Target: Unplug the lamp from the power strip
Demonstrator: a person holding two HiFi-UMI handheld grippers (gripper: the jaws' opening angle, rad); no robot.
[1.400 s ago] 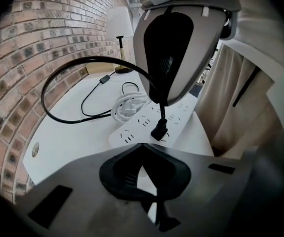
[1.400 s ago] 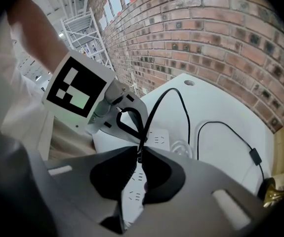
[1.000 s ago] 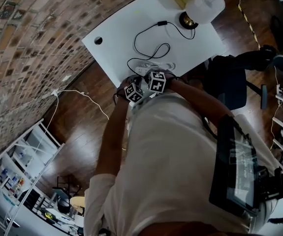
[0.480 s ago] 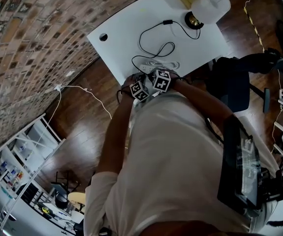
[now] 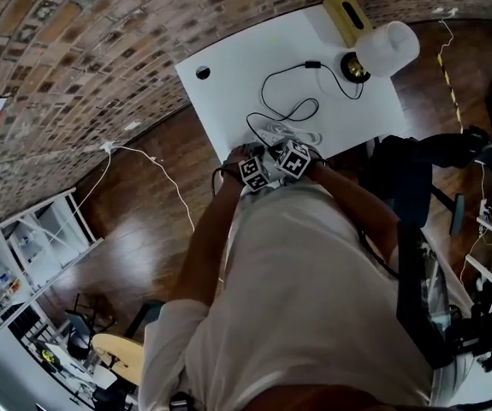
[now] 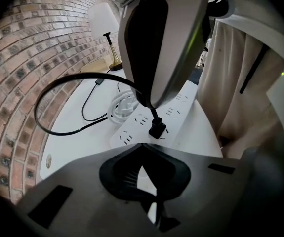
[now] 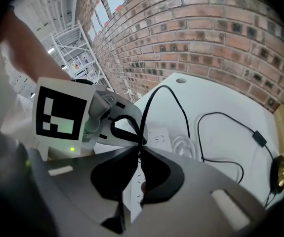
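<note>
We saw the right gripper (image 7: 141, 147) clenched on the lamp's black cord (image 7: 150, 105), just above the plug (image 6: 157, 128), which sat in the white power strip (image 6: 130, 132). The left gripper (image 6: 142, 146) hung just beside it, its 2 jaws closed together with nothing between them. The strip lay near the table's (image 5: 228, 75) near edge, with the lamp (image 5: 384, 48) well apart at the far corner.

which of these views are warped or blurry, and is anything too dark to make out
Head view: heavy fisheye, the brick wall bends round the white table; shelves at lower left look soft. Left gripper view: black round vignette, power strip and plug sharp. Right gripper view: same vignette, cord clear against the table.
</note>
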